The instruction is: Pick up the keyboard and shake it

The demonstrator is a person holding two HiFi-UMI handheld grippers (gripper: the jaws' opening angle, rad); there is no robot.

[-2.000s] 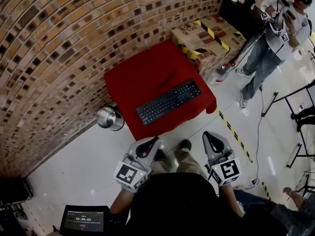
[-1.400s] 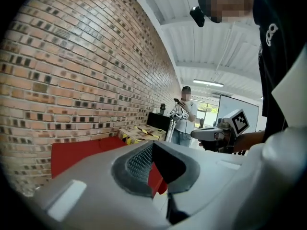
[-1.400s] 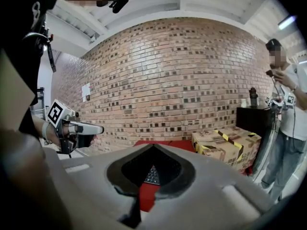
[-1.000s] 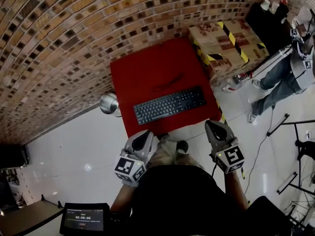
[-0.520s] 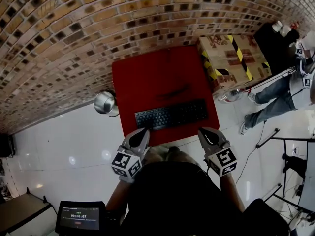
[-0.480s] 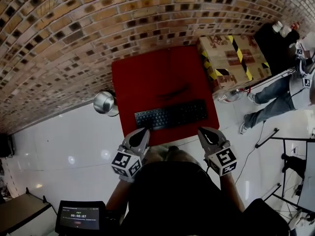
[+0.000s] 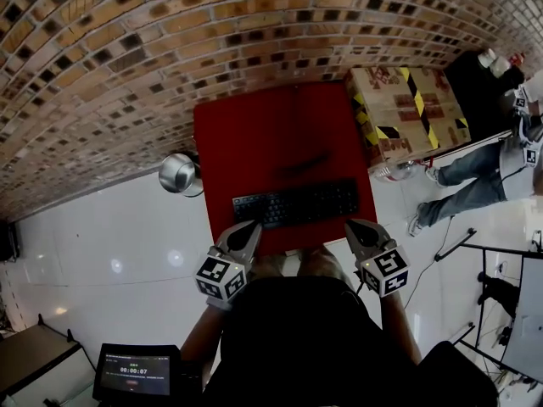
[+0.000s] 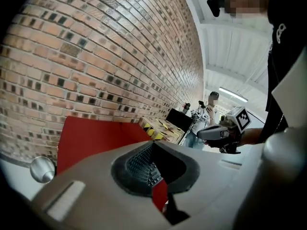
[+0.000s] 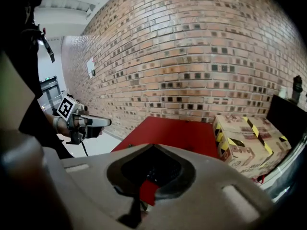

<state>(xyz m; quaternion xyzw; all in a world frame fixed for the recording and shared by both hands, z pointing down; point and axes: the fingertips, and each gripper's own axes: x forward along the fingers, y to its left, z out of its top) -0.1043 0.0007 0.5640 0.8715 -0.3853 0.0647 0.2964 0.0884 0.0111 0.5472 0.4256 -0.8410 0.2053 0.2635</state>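
Observation:
A black keyboard (image 7: 295, 204) lies flat across the near part of a red table (image 7: 254, 125). My left gripper (image 7: 252, 226) hangs at the table's near edge, just short of the keyboard's left end, its jaws shut with nothing in them. My right gripper (image 7: 350, 224) is at the near edge by the keyboard's right end, also shut and empty. In the left gripper view a few keys of the keyboard (image 8: 149, 170) show through the gap behind the closed jaws. In the right gripper view the keyboard (image 9: 156, 173) is a dark patch there.
A taped cardboard box (image 7: 405, 108) stands right of the table, a shiny metal bin (image 7: 179, 174) at its left. A brick wall (image 7: 170, 41) runs behind. A person (image 7: 501, 164) stands at the far right among stands and cables. A small screen (image 7: 136, 371) sits at lower left.
Both grippers have come forward and down to the table's near edge, closing on the keyboard's two ends. The keyboard has not moved on the table. Jaws stay shut.

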